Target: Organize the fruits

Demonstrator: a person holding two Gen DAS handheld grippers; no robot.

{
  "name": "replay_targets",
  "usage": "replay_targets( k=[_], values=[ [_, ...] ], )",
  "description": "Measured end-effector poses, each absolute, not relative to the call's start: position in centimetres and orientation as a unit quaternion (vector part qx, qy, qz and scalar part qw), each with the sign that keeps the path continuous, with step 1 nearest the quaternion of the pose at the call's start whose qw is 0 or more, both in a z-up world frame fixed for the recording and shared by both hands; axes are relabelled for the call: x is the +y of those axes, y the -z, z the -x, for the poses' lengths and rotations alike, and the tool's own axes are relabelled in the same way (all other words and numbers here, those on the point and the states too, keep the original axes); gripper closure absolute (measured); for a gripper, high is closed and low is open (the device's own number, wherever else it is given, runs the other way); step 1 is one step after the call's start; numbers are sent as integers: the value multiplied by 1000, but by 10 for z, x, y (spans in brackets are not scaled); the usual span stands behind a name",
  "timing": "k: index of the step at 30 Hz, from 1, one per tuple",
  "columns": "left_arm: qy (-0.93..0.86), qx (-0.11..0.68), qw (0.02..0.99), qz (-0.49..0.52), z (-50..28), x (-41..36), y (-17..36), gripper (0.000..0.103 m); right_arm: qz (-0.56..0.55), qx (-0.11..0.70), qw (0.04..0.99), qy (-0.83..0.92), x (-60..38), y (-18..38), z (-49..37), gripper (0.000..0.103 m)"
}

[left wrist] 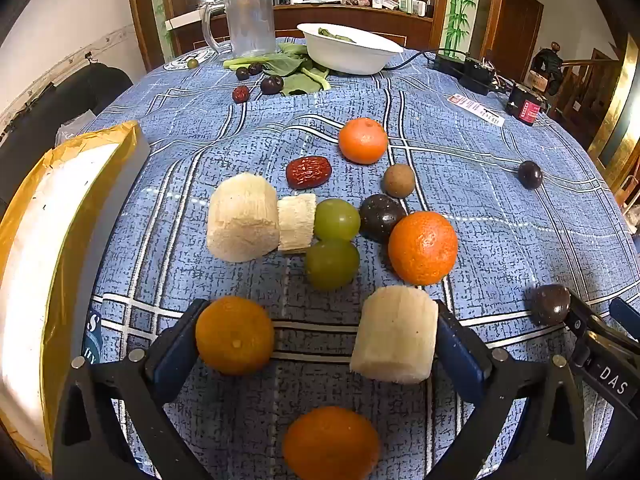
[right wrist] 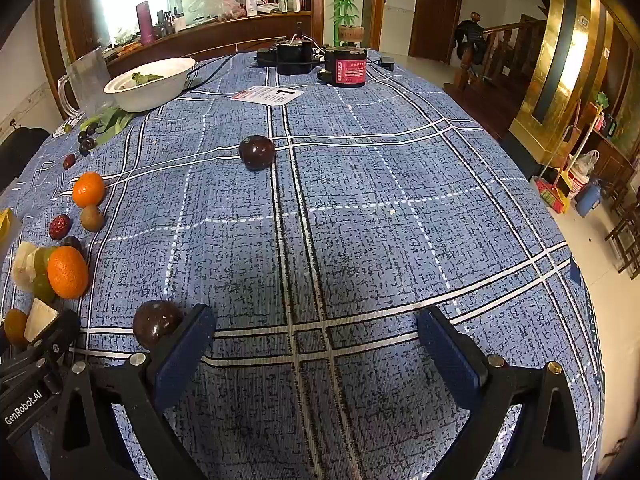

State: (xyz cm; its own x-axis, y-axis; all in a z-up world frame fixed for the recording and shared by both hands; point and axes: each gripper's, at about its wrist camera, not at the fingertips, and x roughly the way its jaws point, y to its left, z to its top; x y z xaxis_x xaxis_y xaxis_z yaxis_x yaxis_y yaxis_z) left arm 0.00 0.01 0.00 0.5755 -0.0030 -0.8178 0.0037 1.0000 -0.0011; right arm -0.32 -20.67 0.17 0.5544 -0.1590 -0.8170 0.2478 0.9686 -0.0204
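Fruit count first, taken from the left wrist view. Four oranges are seen: one far, one mid, one just by the left tool's left finger, and one low down between the tool's arms. Two green grapes are touching each other. Three pale peeled chunks are counted: a big one, a small one pressed against it, and a third just inside the right finger. One red date, one brown longan-like ball, and three dark round fruits are spread about too, one of them off to the right and one at the right tool's finger.

The left tool is spread wide open, with nothing gripped; the near orange and the pale chunk sit between its fingers. The right tool is also wide open over bare cloth, nothing held, and a dark fruit is touching the outside of its left finger.

Only in the left view is a yellow-edged tray seen at the left. Only in the right view are a staircase, a wooden door and cleaning gear on the floor shown. The lone dark fruit is far clearer there.

The surface is covered by a blue plaid cloth. At the far end a white bowl, a clear mug, leafy greens with small dark fruits, and a red-labelled device are found.
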Motion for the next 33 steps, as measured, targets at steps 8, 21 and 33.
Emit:
replay_targets(
  k=[8, 21, 33],
  values=[
    [2, 461, 888, -1, 0, 0, 0, 0, -49, 458, 880, 115, -208, -2, 3, 1],
    [4, 462, 887, -3, 0, 0, 0, 0, -48, 458, 880, 118, -207, 0, 2, 1],
    [63, 495, 866, -34, 10, 1, -2, 0, -66, 485, 865, 110, -213, -4, -5, 1]
  ],
)
